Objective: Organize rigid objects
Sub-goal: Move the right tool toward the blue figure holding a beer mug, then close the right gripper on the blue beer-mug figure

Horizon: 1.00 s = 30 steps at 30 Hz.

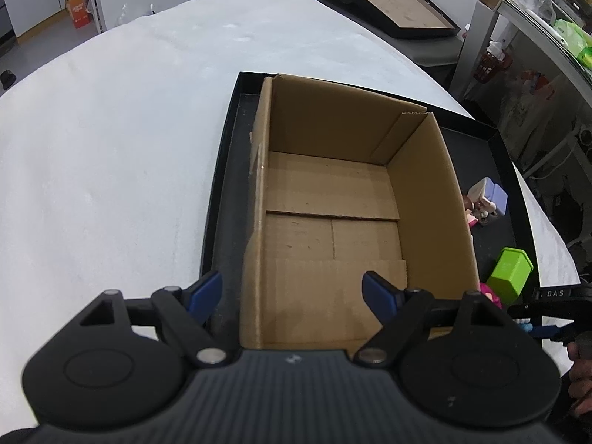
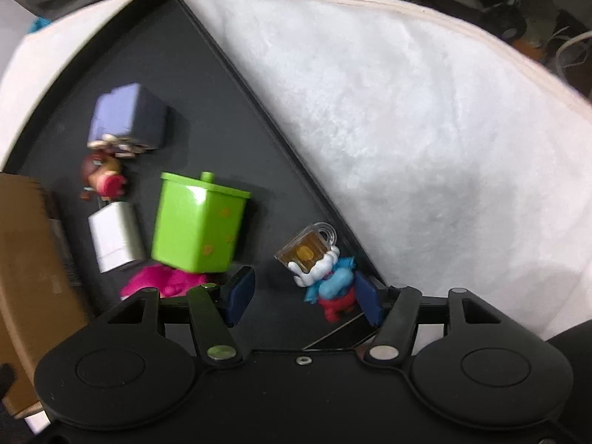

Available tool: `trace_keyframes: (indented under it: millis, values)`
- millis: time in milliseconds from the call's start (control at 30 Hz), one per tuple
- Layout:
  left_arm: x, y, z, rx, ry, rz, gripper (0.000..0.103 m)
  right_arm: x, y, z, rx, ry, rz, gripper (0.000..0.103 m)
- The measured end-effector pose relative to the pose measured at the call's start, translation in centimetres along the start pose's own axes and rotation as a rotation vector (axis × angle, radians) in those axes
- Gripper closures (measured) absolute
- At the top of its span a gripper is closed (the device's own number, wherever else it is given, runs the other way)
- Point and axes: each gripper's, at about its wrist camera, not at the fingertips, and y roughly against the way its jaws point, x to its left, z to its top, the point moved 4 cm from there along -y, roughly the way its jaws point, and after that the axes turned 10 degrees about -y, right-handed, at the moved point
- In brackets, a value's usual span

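My right gripper [image 2: 301, 296] hangs with jaws apart, one pad beside the figurine [image 2: 329, 277] at lower centre, not yet pressing. It's small, blue and red, hoisting a beer mug; closing off-centre could tip it against the tray rim [image 2: 259, 111]. My left gripper [image 1: 292, 292] gapes over the empty cardboard box [image 1: 333, 192].

The cardboard box [image 1: 333, 199] stands in the tray [image 1: 222, 170], toys [image 2: 199, 222] at its right.
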Motion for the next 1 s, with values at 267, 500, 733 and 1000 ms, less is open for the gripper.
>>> trace_keyframes:
  millis: [267,500,733,1000]
  values:
    - [0.8,-0.5,-0.3,0.009,0.036,0.050,0.030,1.3,-0.9,-0.4,-0.060,0.047,-0.040,0.065]
    - [1.3,-0.7,-0.8,0.016,0.043,0.069,0.059,1.5,0.1,-0.6,-0.106,0.055,0.041,0.066]
    - [1.0,0.0,-0.6,-0.011,-0.003,0.104,0.090,1.0,2.5,-0.6,-0.182,0.049,0.105,0.066]
    - [0.8,0.3,-0.5,-0.044,-0.047,0.113,0.094,2.7,5.8,-0.6,-0.292,0.092,0.204,0.066]
